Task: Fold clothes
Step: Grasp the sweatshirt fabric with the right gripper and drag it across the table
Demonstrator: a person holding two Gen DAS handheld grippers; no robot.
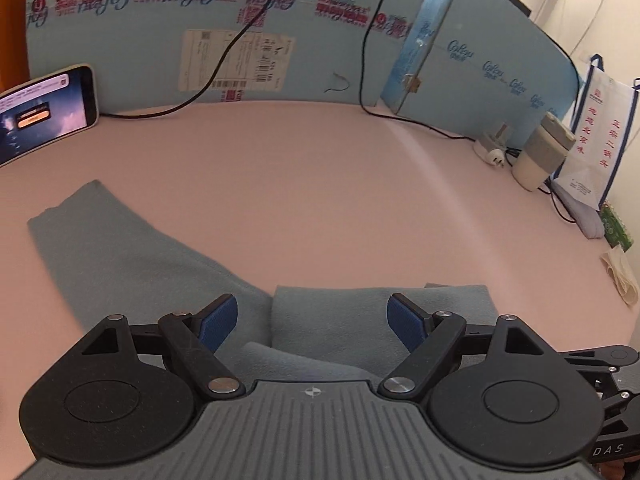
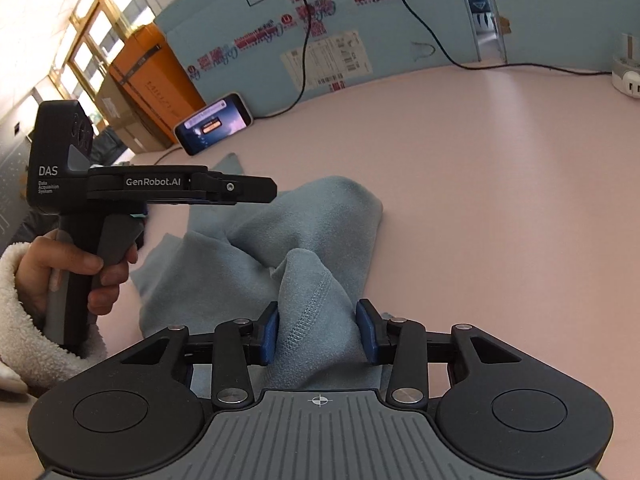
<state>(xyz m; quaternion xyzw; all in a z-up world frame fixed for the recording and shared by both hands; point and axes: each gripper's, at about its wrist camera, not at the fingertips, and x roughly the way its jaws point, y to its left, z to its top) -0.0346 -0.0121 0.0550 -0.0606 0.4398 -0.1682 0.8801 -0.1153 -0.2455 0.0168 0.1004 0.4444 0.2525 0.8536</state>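
A grey-blue fleece garment (image 2: 320, 216) lies crumpled on the pink table (image 2: 500, 200). My right gripper (image 2: 318, 320) is shut on a bunched fold of it with a stitched seam; the cloth fills the gap between the blue pads (image 2: 271, 332). In the left wrist view one long flat part of the garment (image 1: 132, 256) stretches to the far left and a folded part lies under the fingers. My left gripper (image 1: 312, 312) hovers open just above that fold, with nothing gripped. The right wrist view shows the left gripper (image 2: 256, 190) from the side, held by a hand (image 2: 80, 268) in a fleecy white sleeve.
A lit phone (image 1: 44, 108) leans against the blue cardboard wall (image 1: 160, 40) at the back left. Black cables (image 1: 224, 60) run down the wall. A white plug adapter (image 1: 492, 148), a grey-white container (image 1: 540, 152) and a paper bag (image 1: 600, 140) stand at the right.
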